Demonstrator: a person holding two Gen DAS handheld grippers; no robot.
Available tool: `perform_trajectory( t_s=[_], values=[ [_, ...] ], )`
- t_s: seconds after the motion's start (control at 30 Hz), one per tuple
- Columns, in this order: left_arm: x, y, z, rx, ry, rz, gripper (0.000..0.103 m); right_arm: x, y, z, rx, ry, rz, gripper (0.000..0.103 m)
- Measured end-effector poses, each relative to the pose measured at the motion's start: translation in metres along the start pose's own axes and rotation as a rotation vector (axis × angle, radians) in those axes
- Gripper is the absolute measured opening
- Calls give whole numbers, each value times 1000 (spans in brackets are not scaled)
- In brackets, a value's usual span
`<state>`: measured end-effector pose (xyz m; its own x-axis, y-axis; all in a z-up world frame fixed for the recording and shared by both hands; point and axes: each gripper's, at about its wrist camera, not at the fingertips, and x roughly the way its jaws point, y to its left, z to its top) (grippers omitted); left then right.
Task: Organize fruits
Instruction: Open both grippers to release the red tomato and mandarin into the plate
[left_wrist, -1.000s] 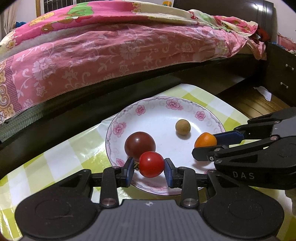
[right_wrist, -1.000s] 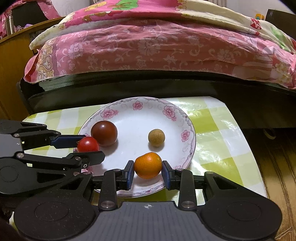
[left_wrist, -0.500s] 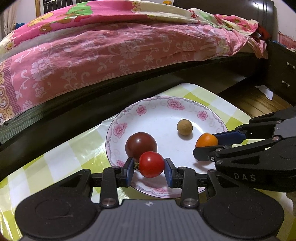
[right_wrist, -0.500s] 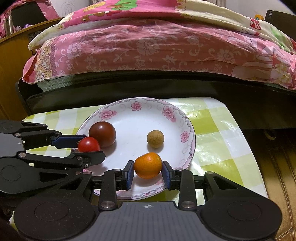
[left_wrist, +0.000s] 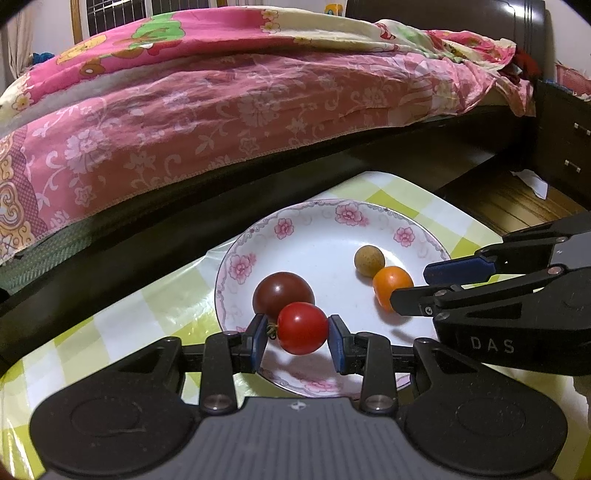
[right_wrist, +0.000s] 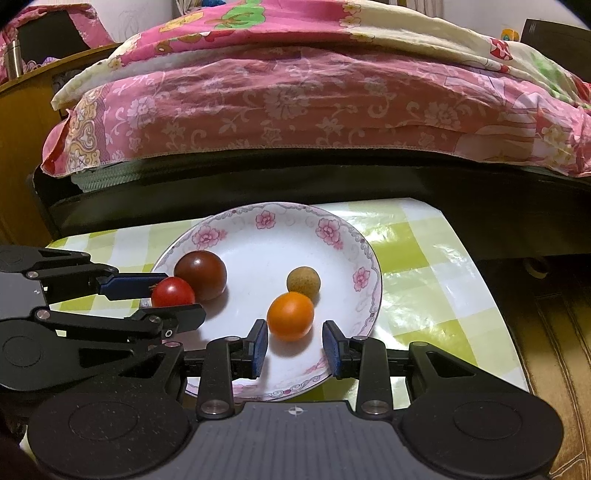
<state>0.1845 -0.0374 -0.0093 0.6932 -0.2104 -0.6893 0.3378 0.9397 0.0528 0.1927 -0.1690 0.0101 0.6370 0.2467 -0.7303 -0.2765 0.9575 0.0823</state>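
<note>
Red cherry tomato (left_wrist: 303, 328) sits clamped in the left gripper (left_wrist: 298, 343) just above the floral plate (right_wrist: 258, 240). The right gripper (right_wrist: 294, 347) is released, pads clear of the orange tomato (right_wrist: 290, 316) lying on the plate against the longan (right_wrist: 303, 283). I'd lower the red one until it touches before letting go, or it may roll into the dark tomato (left_wrist: 283, 298).

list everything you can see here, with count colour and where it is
plate: 1, white with pink flowers, on the checked tablecloth
dark tomato: 1, brownish red, left part of the plate
red tomato: 1, bright red, between the left gripper's pads, in front of the dark tomato
orange fruit: 1, orange, on the plate just ahead of the right gripper's pads, not pinched
small round fruit: 1, tan, on the plate behind the orange fruit
tablecloth: 1, green and white check, covers the table
bedding: pink floral, on the bed behind the table
left gripper: 1, black with blue pads, shut on the red tomato
right gripper: 1, black with blue pads, open
</note>
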Motion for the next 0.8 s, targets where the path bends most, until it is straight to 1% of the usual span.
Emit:
perform_trajectory(
  t_s=[0.57,0.8],
  values=[
    [-19,-5,9,19,-41,15,42,-19,4,3,16,-38,2,29],
    [-22,-8,9,26,-45,20,42,-24,4,4,15,-45,1,29]
  ],
)
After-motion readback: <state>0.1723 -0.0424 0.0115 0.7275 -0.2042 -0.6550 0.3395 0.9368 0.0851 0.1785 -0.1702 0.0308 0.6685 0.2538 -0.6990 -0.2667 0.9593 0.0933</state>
